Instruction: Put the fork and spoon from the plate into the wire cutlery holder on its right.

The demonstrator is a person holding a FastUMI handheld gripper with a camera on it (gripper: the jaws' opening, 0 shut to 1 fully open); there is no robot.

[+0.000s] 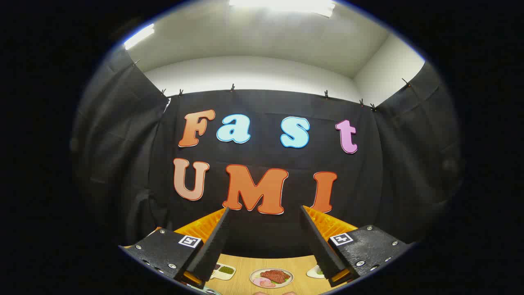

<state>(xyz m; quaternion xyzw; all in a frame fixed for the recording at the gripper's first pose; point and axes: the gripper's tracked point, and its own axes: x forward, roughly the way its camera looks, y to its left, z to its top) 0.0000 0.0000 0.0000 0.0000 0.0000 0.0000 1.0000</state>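
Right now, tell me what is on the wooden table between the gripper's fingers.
Between the open gripper's fingers, the wooden table carries pictures of food, printed flat. The fingers cover part of the side pictures.

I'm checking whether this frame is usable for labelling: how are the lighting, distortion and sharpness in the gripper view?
Gripper view: strong fisheye bending, so the booth's wall and ceiling lines curve; ceiling lights blow out to white glare; the open gripper with nothing between its fingers is sharp and evenly lit; the wooden table and pictured plate below are small but reasonably clear.
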